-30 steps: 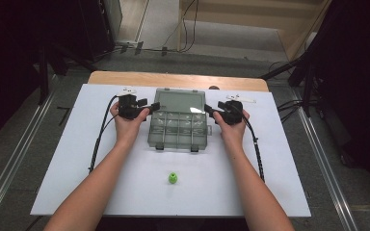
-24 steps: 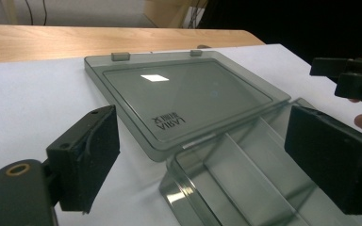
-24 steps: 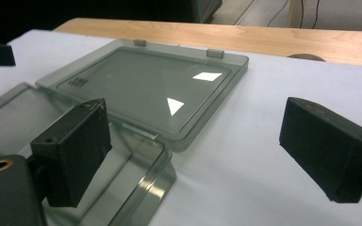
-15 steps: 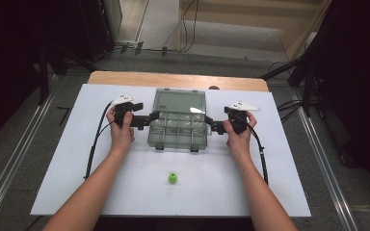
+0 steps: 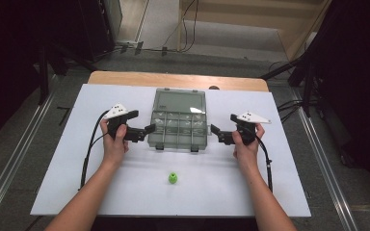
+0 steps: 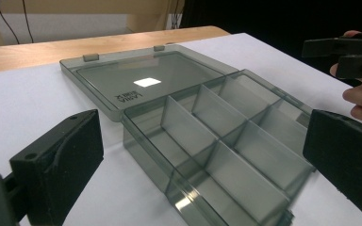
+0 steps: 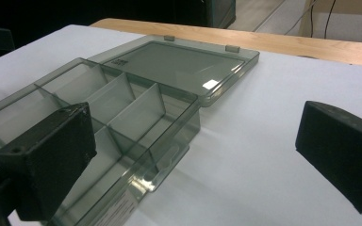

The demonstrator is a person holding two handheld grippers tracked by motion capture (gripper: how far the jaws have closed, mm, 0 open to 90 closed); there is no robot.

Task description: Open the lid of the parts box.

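Note:
A clear grey compartment box point(image 5: 178, 130) lies open in the middle of the white table top, its lid point(image 5: 179, 101) folded flat toward the back. My left gripper point(image 5: 146, 131) hovers just off the box's left side and my right gripper point(image 5: 215, 133) just off its right side, both pointing inward. Both sets of jaws have just been opening and stand wide apart, touching nothing. The left gripper view point(image 6: 202, 155) looks over the empty compartments point(image 6: 226, 136) and the lid point(image 6: 146, 80). The right gripper view point(image 7: 193, 155) shows the box's front corner point(image 7: 136, 141) by its left jaw.
A small green piece point(image 5: 172, 178) rests on the white top point(image 5: 270, 183) in front of the box. A wooden strip point(image 5: 125, 78) runs along the back edge. Black cables point(image 5: 89, 149) trail from both grippers. The other hand's gripper point(image 6: 353, 56) appears far right in the left gripper view.
Both hands have drawn outward, away from the box's sides, and both pairs of jaws have opened. The box and the green piece have stayed put.

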